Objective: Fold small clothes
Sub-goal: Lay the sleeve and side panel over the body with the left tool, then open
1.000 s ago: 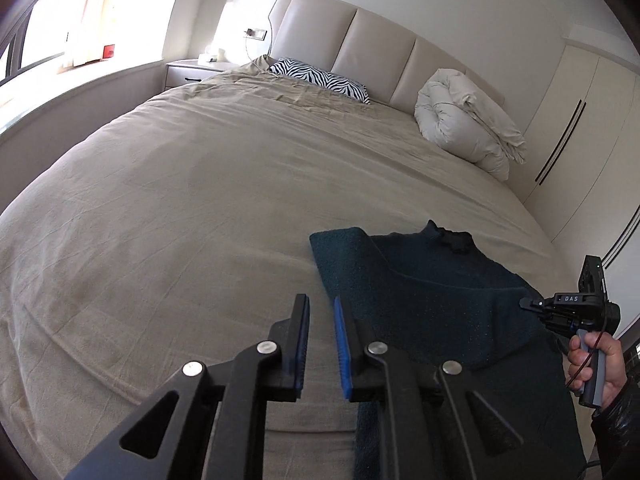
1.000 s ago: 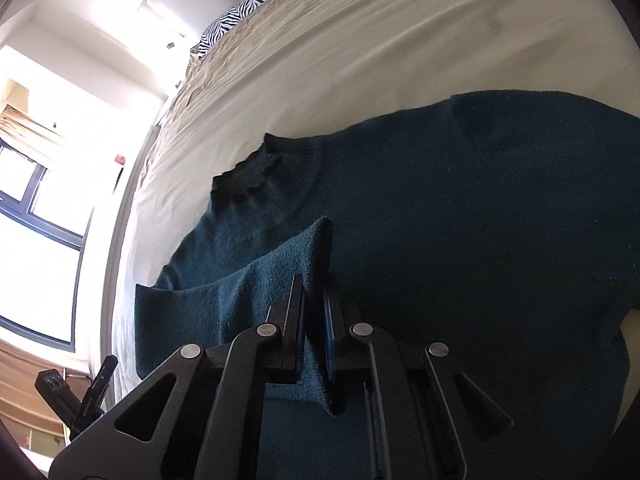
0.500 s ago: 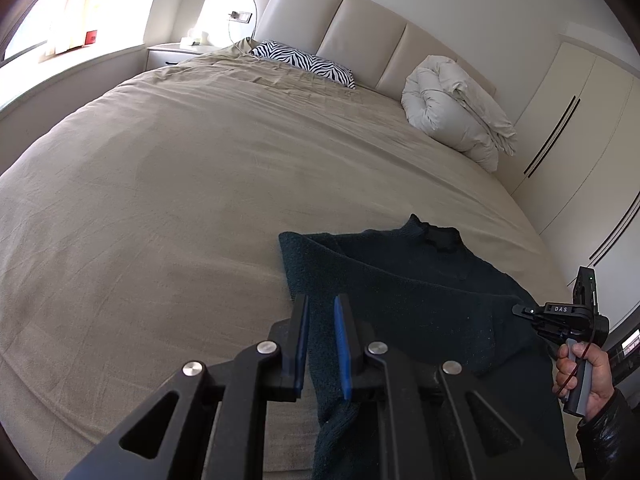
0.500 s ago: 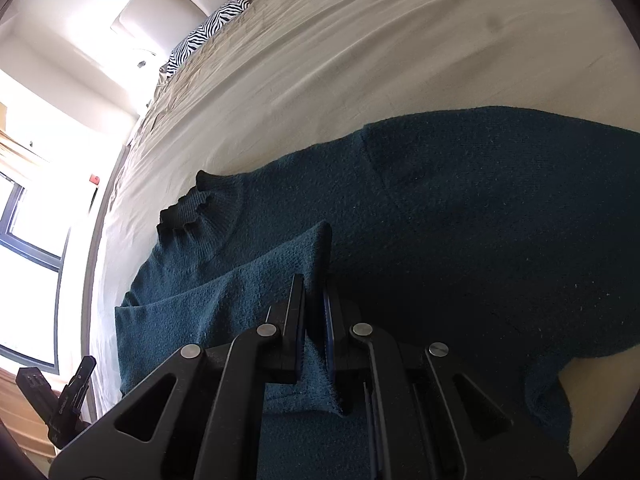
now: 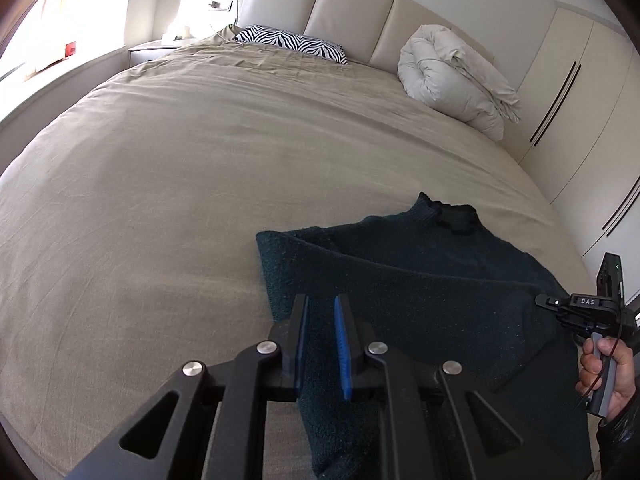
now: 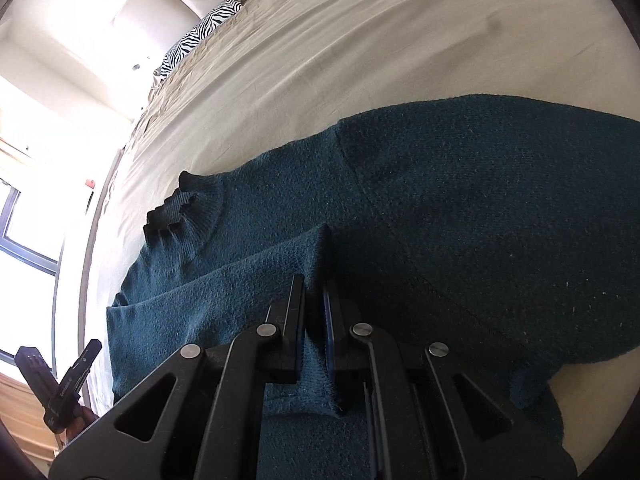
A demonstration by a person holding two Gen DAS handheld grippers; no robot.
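Lying near the foot edge of the beige bed (image 5: 200, 168), the teal knit sweater (image 6: 460, 208) looks soft, thick and floppy; I'd judge hems and folded edges the best places to pinch. The left gripper (image 5: 320, 344) is clamped on a fold of it, and the right gripper (image 6: 316, 312) likewise. Since a second ago the left has carried its fold inward over the body.
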